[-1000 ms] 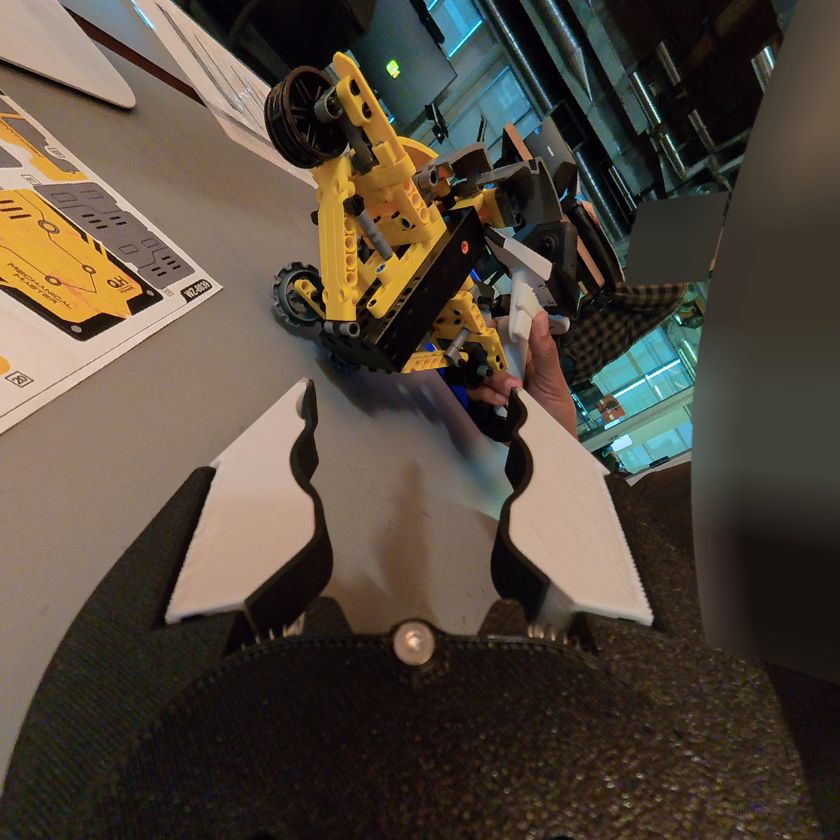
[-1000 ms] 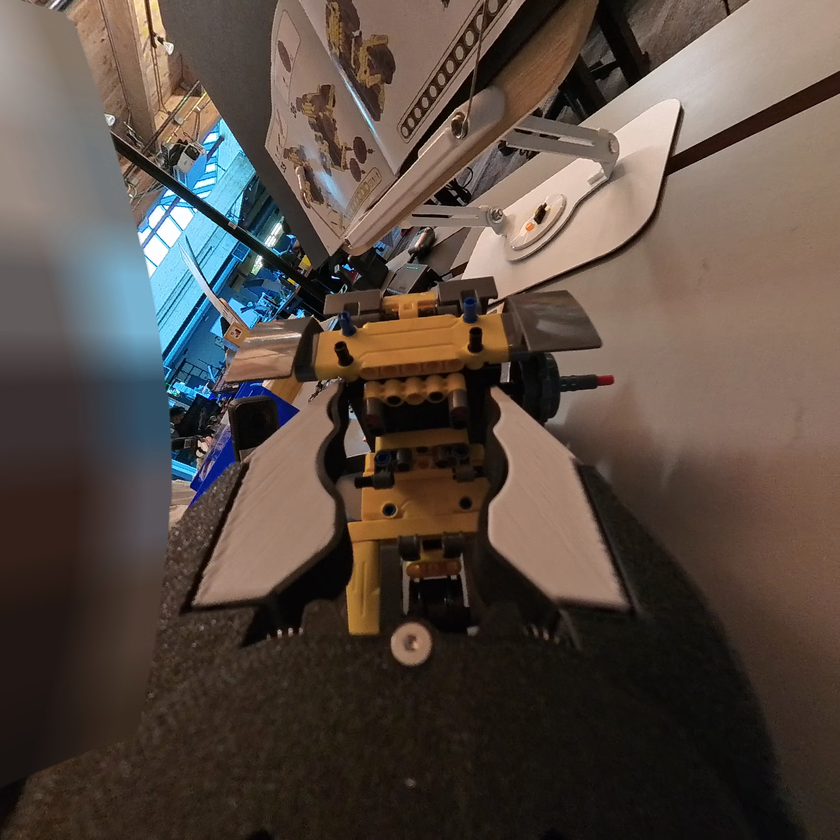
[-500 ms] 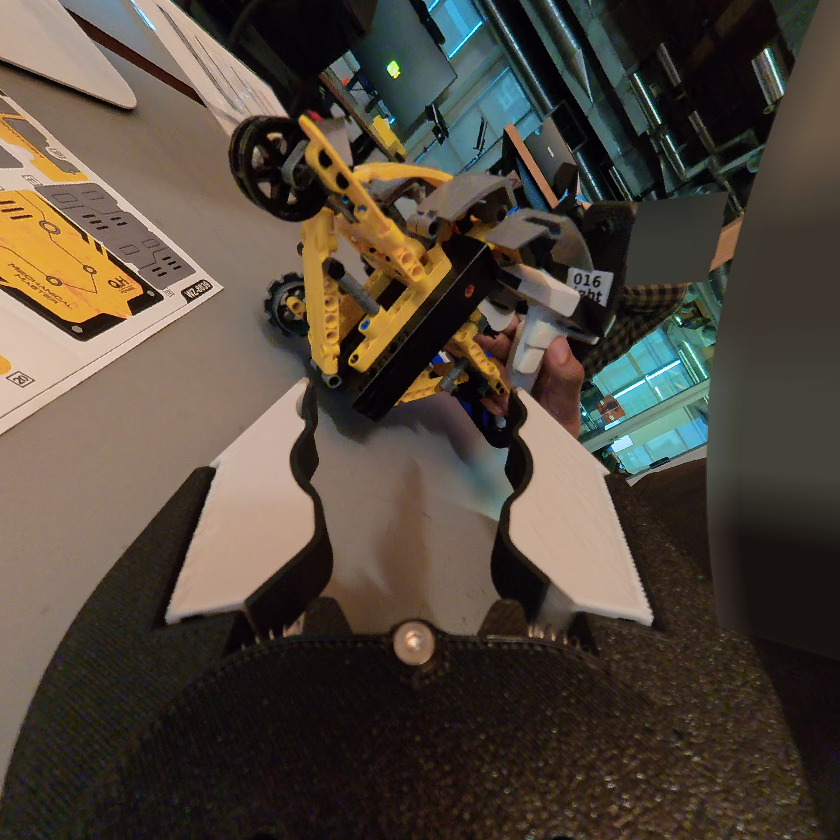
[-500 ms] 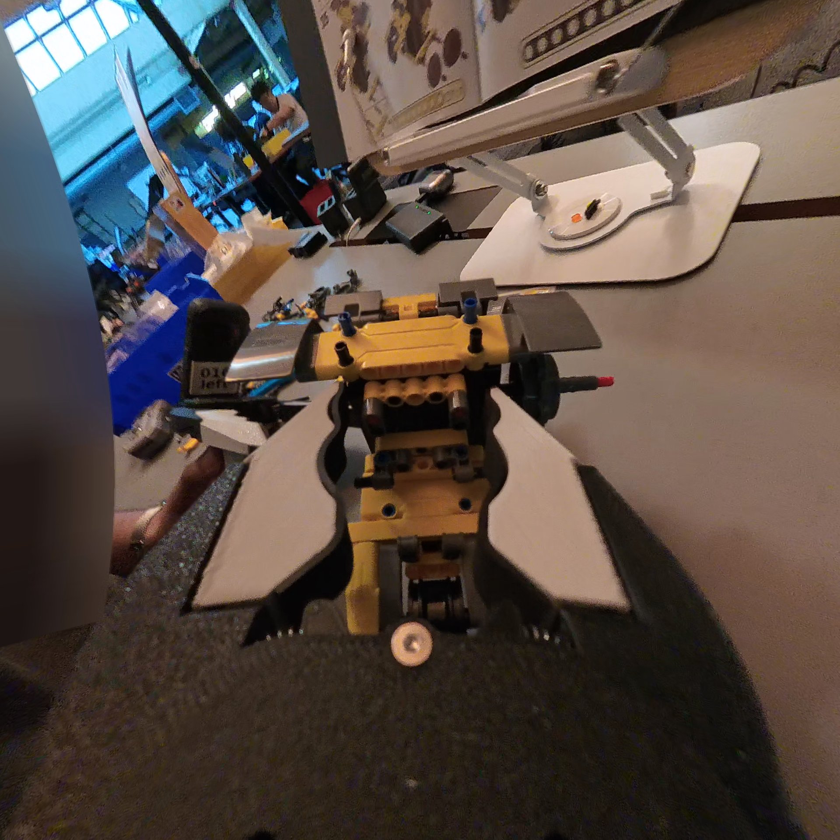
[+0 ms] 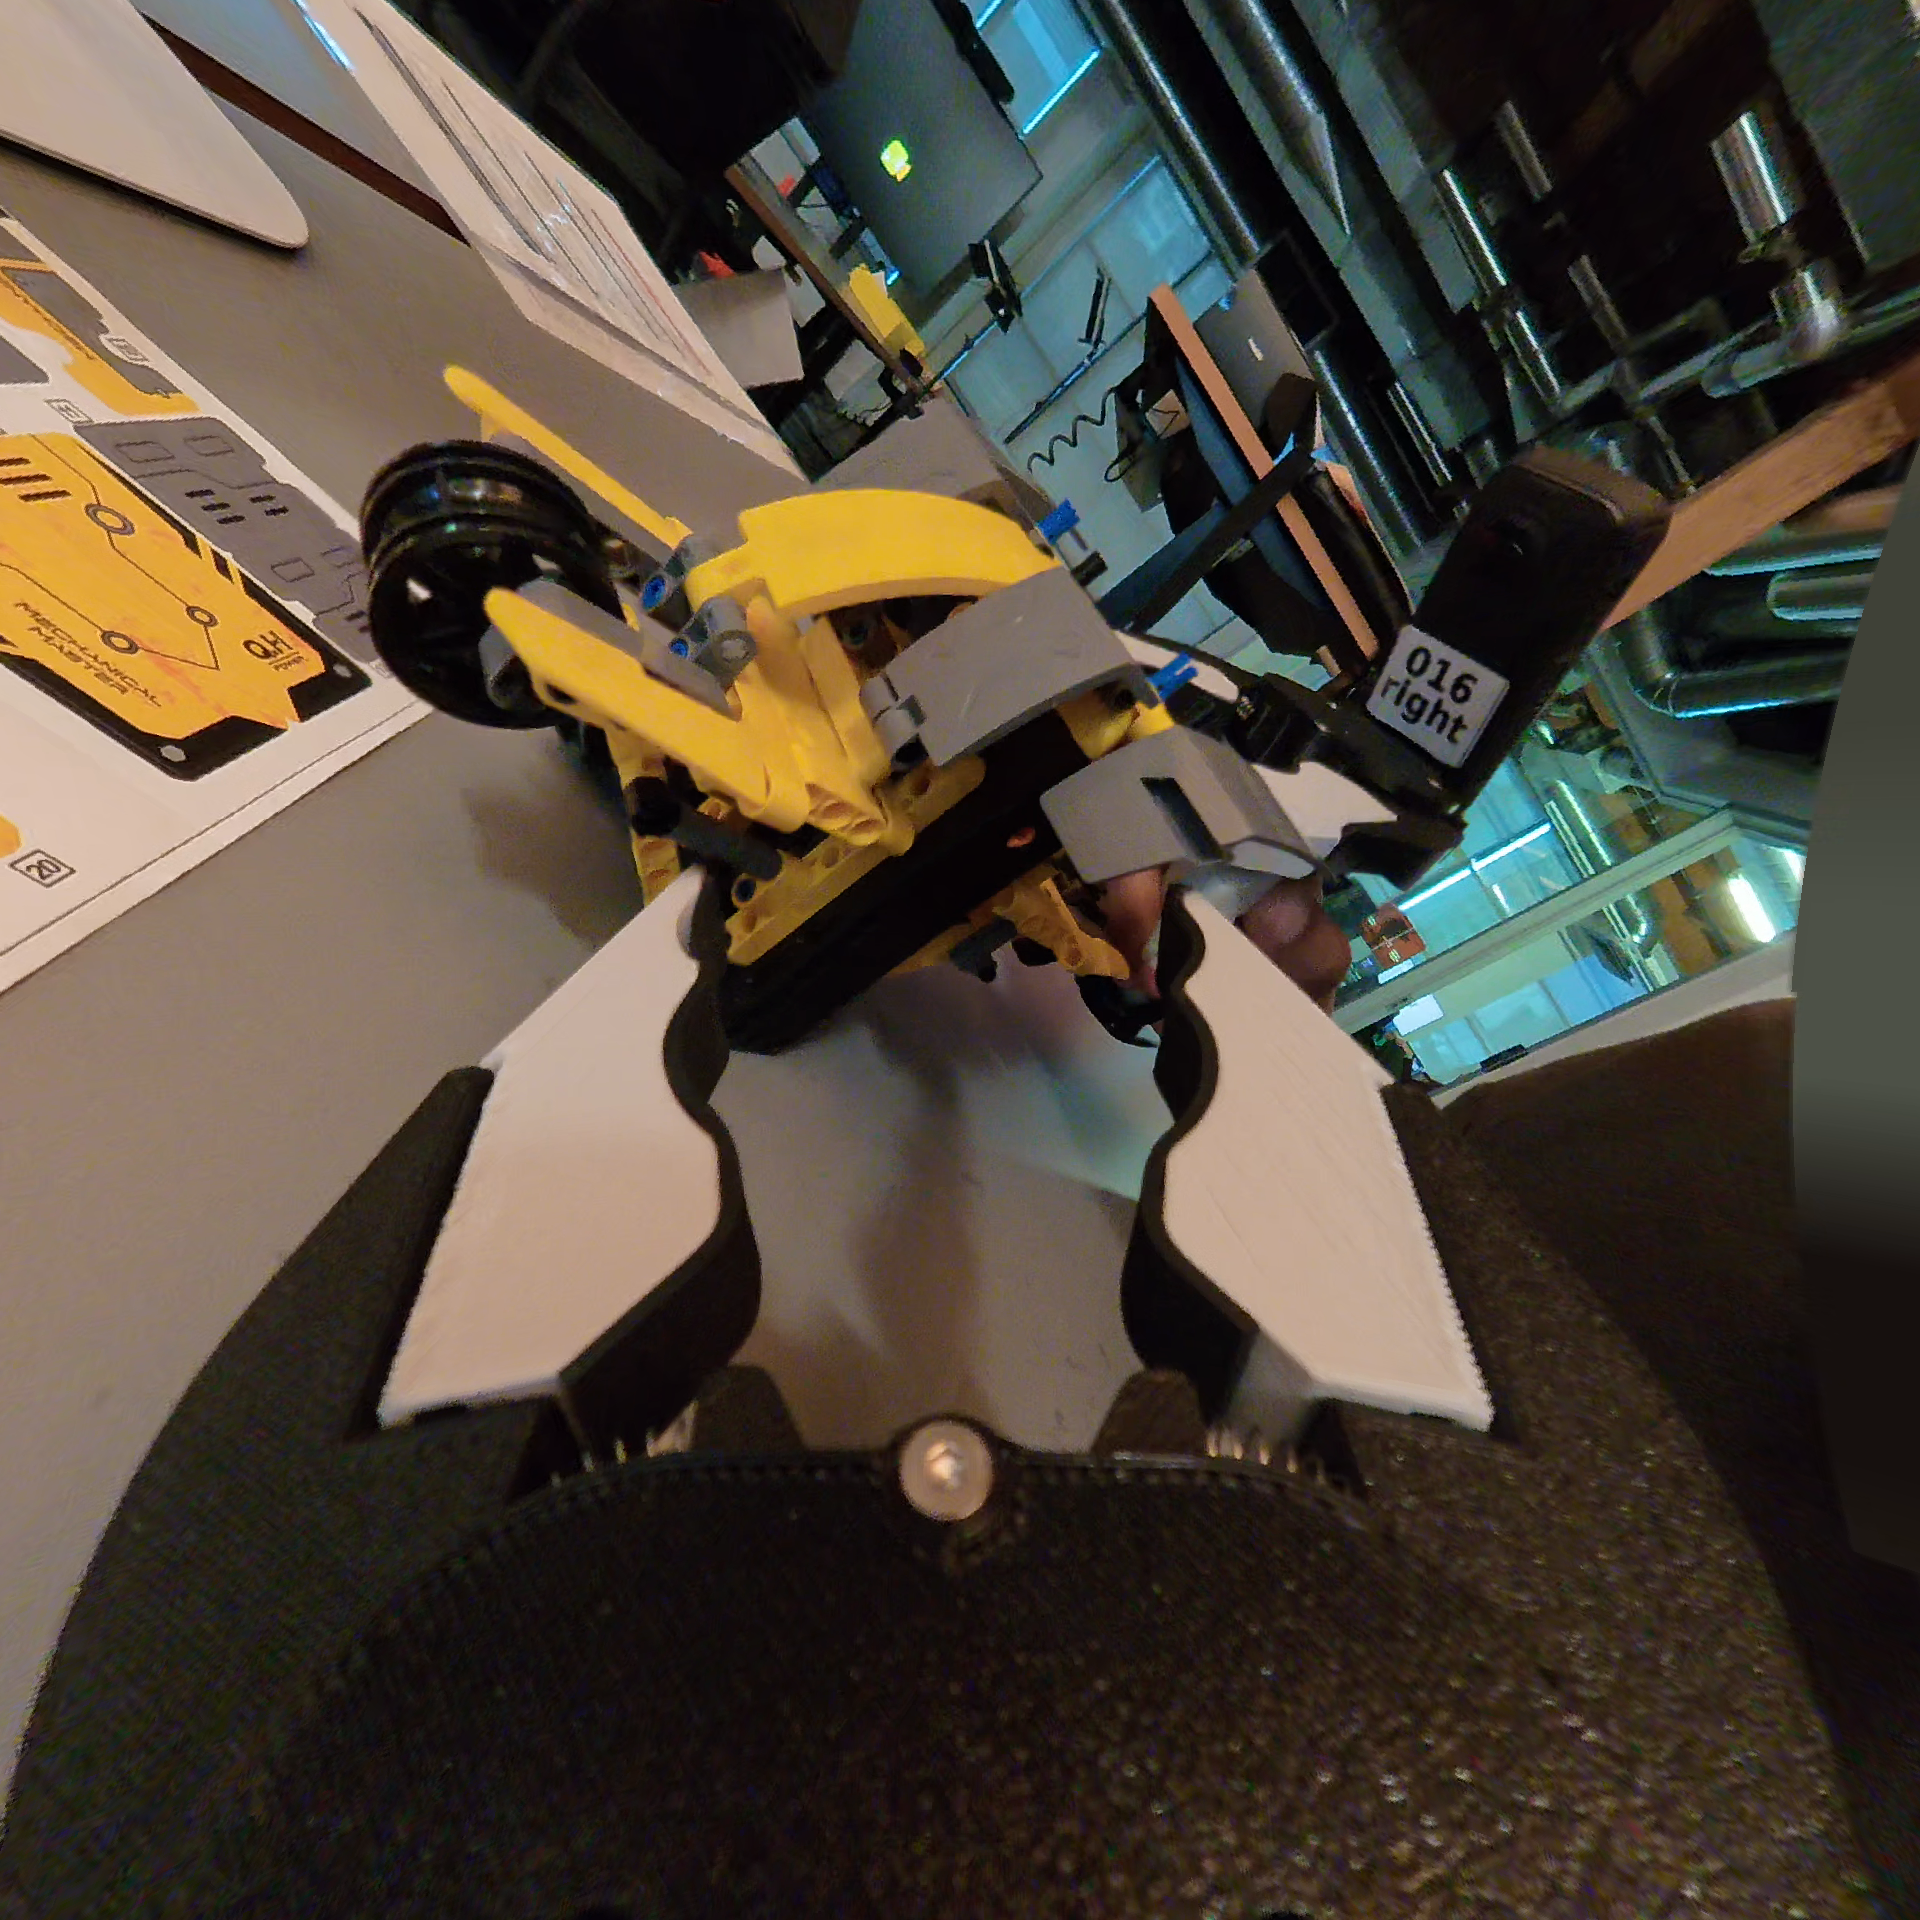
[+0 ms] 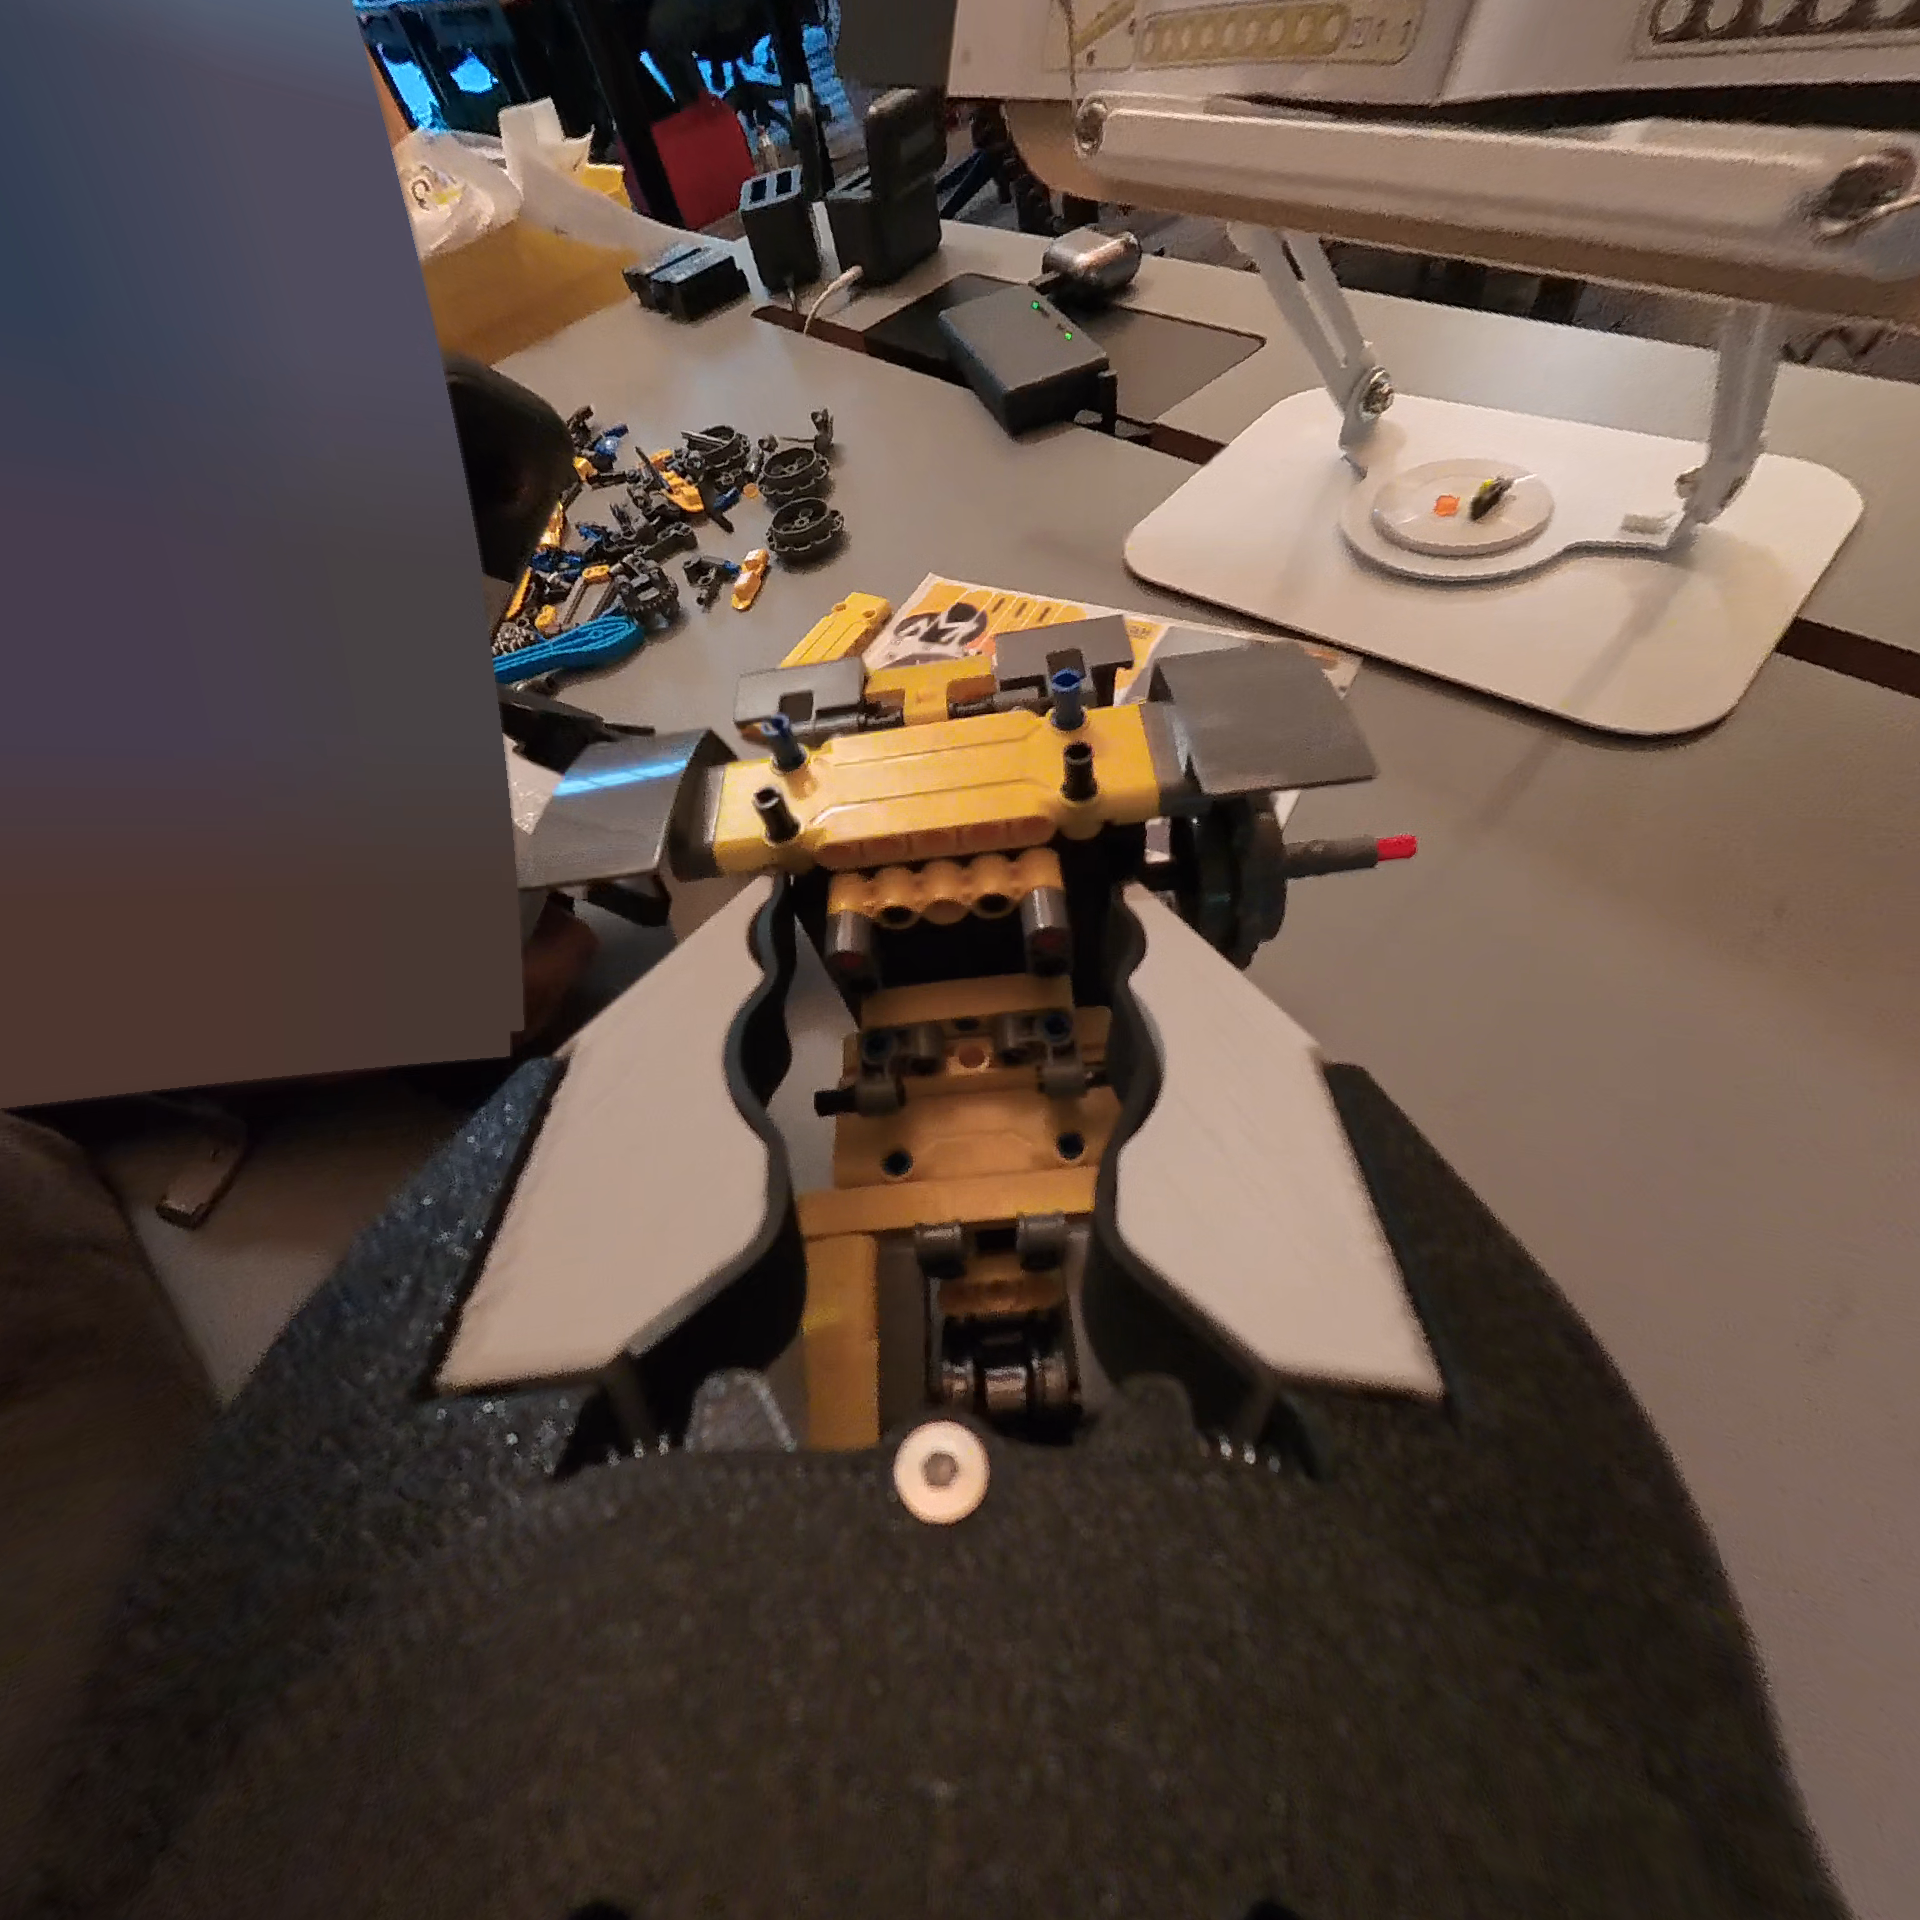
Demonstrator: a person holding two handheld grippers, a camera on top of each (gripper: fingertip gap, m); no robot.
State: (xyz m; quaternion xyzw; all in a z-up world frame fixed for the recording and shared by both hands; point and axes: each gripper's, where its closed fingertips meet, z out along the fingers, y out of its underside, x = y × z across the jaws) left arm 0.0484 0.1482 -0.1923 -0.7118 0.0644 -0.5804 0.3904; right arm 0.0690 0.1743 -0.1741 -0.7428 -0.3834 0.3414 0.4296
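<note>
A yellow, black and grey brick-built vehicle model [image 5: 831, 748] is held above the grey table [image 5: 312, 987]. My right gripper [image 6: 951, 914] is shut on the model [image 6: 935, 790], with its chassis between the two fingers. In the left wrist view the right gripper [image 5: 1455, 707] shows at the upper right, with a hand [image 5: 1288, 935] under it. My left gripper [image 5: 940, 914] is open and empty. Its fingertips are just below the model's black underside, and the left fingertip [image 5: 686, 935] is right at the model's edge. A black wheel [image 5: 468, 582] sticks out at the model's far left.
A yellow and grey sticker sheet [image 5: 135, 582] lies on the table to the left. A pile of loose small parts [image 6: 675, 520] lies at the back left. A white stand base [image 6: 1507, 582] holds a booklet at the back right. Black boxes [image 6: 1029, 353] sit behind.
The right gripper has turned and tipped the model, bringing it down towards the left gripper's fingertips. The right wrist view swung from tilted to level. The left gripper stayed in place and open.
</note>
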